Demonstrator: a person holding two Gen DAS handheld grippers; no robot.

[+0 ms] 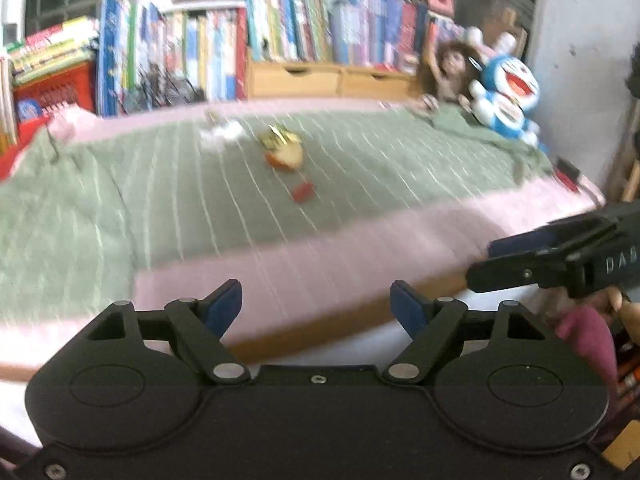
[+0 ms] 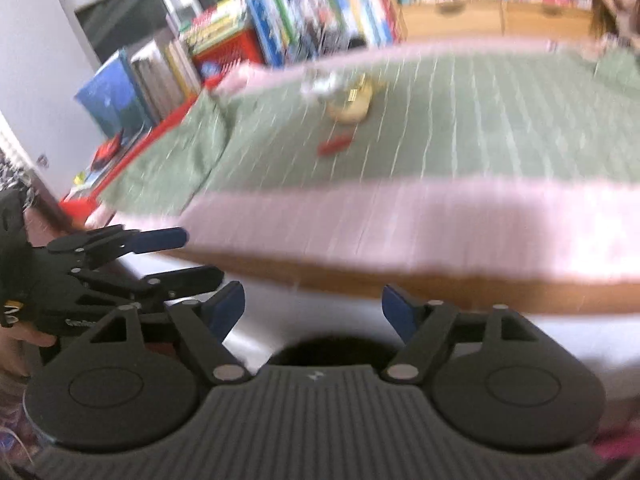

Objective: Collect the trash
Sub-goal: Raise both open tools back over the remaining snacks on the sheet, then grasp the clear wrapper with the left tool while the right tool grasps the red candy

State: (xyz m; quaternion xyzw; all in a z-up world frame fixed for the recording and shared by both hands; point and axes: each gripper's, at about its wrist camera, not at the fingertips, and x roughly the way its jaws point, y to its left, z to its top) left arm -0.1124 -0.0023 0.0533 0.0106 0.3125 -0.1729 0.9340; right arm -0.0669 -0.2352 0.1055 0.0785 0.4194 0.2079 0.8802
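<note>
Four trash items, approx., lie mid-bed and none is collected yet, so the task reads as at its start: no item is gripped and no bin or bag is in view. Left gripper (image 1: 316,300) is spread wide w/ nothing between its blue pads; right gripper (image 2: 313,307) is likewise wide and empty. Both hang short of the bed's near edge, well apart from the trash. Trash group sits on the green blanket (image 1: 380,160): a white crumpled scrap (image 1: 224,133) farthest back, a gold foil wrapper (image 1: 278,138) just beside it, a pale rounded piece w/ a red rim (image 1: 286,157), poss. an apple core (blur prevents confirmation), touching or nearly touching the foil, and a small red scrap (image 1: 303,192) nearest, lying apart from the rest. Blanket is soft woven fabric w/ thin pale stripes, rumpled at its left end; under it a pink sheet (image 1: 320,256) covers the mattress, w/ a wood frame edge below. Foil looks stiff and creased; white scrap looks light and compressible; red scrap is flat and thin, so prob. the hardest to pinch off soft fabric. A blue-and-white plush toy (image 1: 508,96) and rows of books (image 1: 280,28) line the far side; not task items. Remaining: reach in, pick each piece, deposit.
</note>
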